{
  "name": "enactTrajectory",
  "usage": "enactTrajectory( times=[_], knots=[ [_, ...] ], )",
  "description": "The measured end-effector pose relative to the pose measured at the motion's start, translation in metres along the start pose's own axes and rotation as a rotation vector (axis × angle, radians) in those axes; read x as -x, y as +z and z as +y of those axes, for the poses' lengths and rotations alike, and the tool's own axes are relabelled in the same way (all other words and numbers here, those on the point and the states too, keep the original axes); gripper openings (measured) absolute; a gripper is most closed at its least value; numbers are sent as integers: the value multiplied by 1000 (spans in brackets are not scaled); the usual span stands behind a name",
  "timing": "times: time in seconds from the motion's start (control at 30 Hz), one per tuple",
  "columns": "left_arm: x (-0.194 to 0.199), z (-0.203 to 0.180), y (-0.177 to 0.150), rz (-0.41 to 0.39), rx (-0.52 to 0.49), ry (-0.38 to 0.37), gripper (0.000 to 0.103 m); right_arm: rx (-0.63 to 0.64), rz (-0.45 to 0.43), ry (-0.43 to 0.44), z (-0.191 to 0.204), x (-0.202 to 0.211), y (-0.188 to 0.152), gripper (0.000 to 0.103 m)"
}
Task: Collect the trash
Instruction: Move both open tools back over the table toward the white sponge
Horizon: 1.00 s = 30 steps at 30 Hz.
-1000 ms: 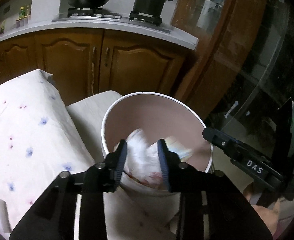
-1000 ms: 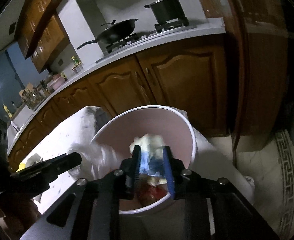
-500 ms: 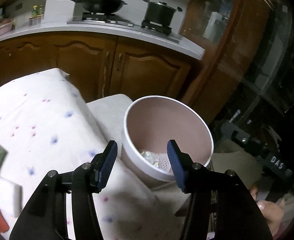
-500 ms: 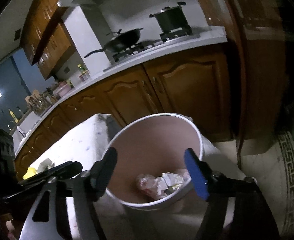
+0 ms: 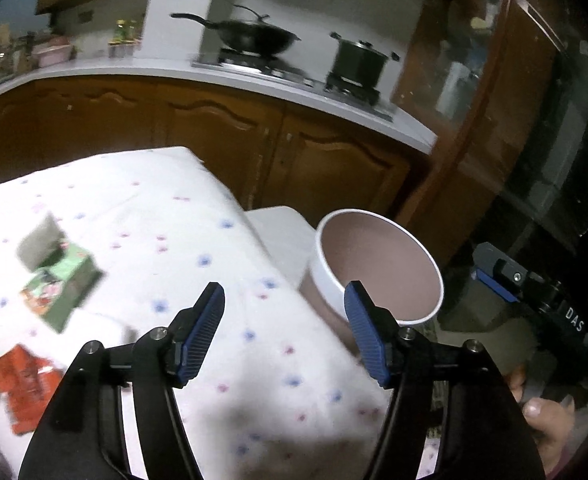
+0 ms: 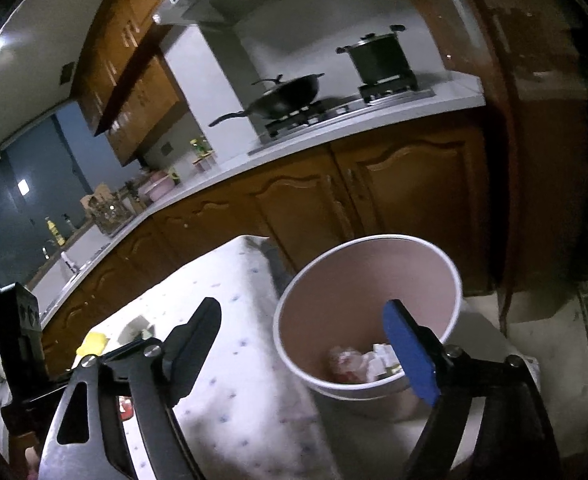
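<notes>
A round white bin (image 5: 326, 276) (image 6: 456, 280) with a pinkish inside stands just off the table's right end. Crumpled white and reddish trash (image 6: 354, 360) lies at its bottom. My left gripper (image 5: 284, 328) hangs over the table's edge, left of the bin, its jaws opening with nothing between them. My right gripper (image 6: 302, 344) is over the bin's near rim, jaws opening wide and empty. On the floral tablecloth (image 5: 166, 240) lie a green packet (image 5: 62, 284) and a red wrapper (image 5: 22, 384). A yellow scrap (image 6: 93, 342) lies further left.
Brown kitchen cabinets (image 5: 222, 144) with a white counter run behind the table, with a wok (image 5: 254, 38) and a pot (image 5: 360, 62) on the stove. A tall dark cabinet (image 5: 514, 120) stands to the right. A hand (image 5: 546, 420) holds the other gripper at lower right.
Both grippers let go of their crumpled trash, which dropped into the bin, and their jaws spread apart. My left gripper swung left, away from the bin and over the table; my right one rose.
</notes>
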<state>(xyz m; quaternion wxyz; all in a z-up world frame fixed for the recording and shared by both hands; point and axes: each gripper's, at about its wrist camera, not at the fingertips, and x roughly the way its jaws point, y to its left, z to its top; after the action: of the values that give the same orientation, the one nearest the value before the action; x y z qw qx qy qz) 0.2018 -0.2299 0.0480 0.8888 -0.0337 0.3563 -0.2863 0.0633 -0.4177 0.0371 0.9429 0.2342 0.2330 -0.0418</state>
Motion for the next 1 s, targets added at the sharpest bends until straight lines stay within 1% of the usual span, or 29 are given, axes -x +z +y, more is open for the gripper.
enactTrajectory(
  times=[0.2, 0.4, 0.63, 0.7, 0.77, 1.0],
  knots=[
    [29, 30, -5, -38, 36, 59, 66, 28, 6, 56, 31, -3, -9, 88],
    [55, 63, -12, -66, 74, 101, 67, 69, 44, 107, 61, -15, -19, 88],
    [75, 90, -20, -81, 112, 138, 67, 99, 69, 149, 91, -22, -31, 88],
    [80, 96, -23, -86, 119, 149, 69, 106, 78, 159, 97, -25, -34, 88],
    [87, 105, -26, -90, 132, 167, 73, 115, 89, 171, 105, -27, -38, 88],
    [106, 141, -30, -104, 188, 220, 74, 159, 128, 211, 128, -37, -51, 88]
  ],
)
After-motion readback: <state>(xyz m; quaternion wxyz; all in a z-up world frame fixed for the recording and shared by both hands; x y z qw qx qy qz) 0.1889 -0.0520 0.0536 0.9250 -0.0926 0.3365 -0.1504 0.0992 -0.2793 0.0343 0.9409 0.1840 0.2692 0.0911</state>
